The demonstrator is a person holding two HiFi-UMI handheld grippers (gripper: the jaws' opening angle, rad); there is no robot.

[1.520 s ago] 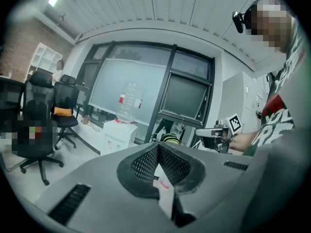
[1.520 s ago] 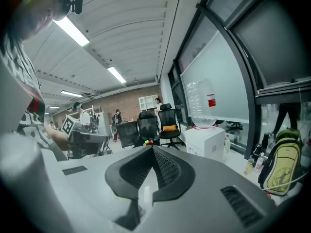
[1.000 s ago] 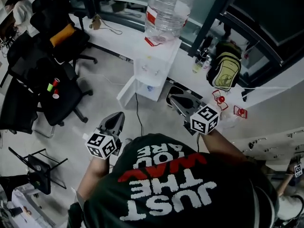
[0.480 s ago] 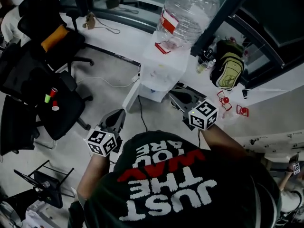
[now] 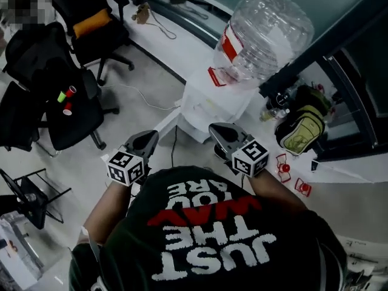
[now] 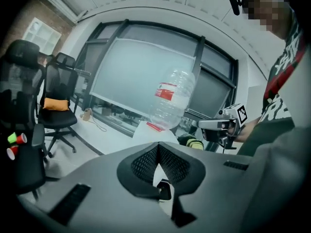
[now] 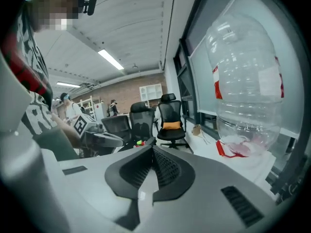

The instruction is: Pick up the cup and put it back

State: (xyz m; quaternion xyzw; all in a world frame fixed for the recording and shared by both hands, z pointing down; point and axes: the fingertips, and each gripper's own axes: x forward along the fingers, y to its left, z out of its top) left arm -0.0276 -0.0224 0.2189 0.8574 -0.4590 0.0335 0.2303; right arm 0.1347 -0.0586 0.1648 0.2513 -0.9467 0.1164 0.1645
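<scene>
Left gripper (image 5: 147, 139) and right gripper (image 5: 217, 130): both clenched, nothing between the jaws, held side by side before a white water dispenser (image 5: 209, 105) topped with a large clear plastic bottle (image 5: 267, 38). Small red and green cups (image 5: 70, 92): on the seat of a black office chair (image 5: 76, 126), well apart to the left of both grippers.

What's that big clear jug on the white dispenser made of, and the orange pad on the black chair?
Big clear jug: probably glossy rigid plastic; transparent ribbed walls catch highlights.
Orange pad: looks like soft matte fabric; no shine, though too small to be sure.
</scene>
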